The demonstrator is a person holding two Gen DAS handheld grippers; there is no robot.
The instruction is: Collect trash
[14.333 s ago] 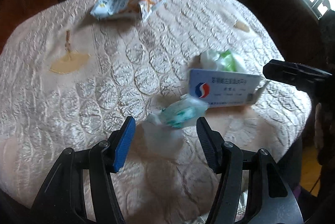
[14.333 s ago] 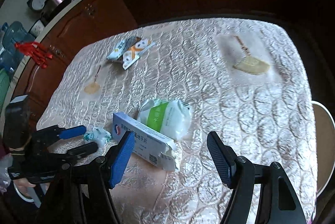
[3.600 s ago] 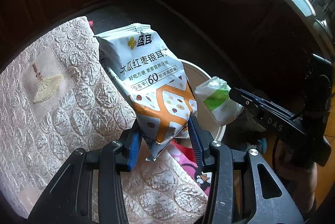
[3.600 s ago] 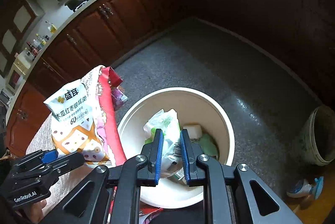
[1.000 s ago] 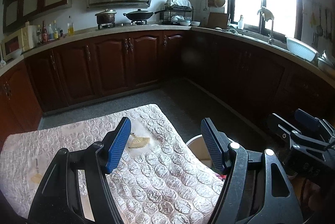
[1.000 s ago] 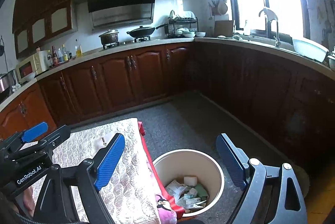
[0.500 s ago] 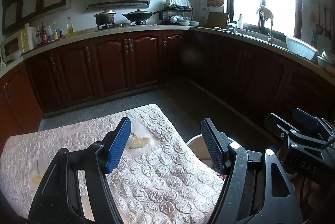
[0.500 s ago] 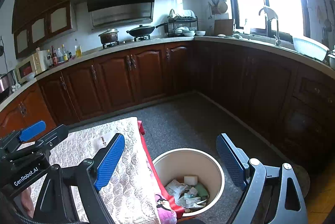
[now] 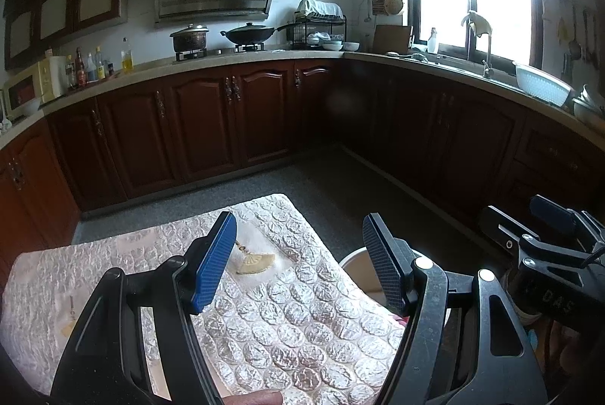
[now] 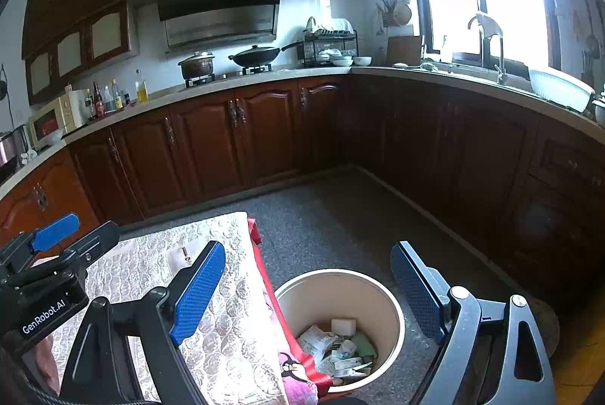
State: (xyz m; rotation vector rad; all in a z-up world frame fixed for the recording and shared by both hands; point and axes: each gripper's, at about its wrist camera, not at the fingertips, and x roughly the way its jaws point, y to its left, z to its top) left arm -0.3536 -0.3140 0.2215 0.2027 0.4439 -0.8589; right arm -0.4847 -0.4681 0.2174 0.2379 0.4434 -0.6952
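While both grippers hang raised above the quilted desk point(image 9: 287, 314), the left gripper point(image 9: 298, 261) and right gripper point(image 10: 308, 295) have their fingers spread wide and hold nothing. All visible trash point(image 10: 338, 348) lies in the cream bin point(image 10: 393, 314) on the floor, just beside the desk's edge, below and ahead of the right gripper, which is nearer. No wrapper shows on the desk, so collecting looks finished.
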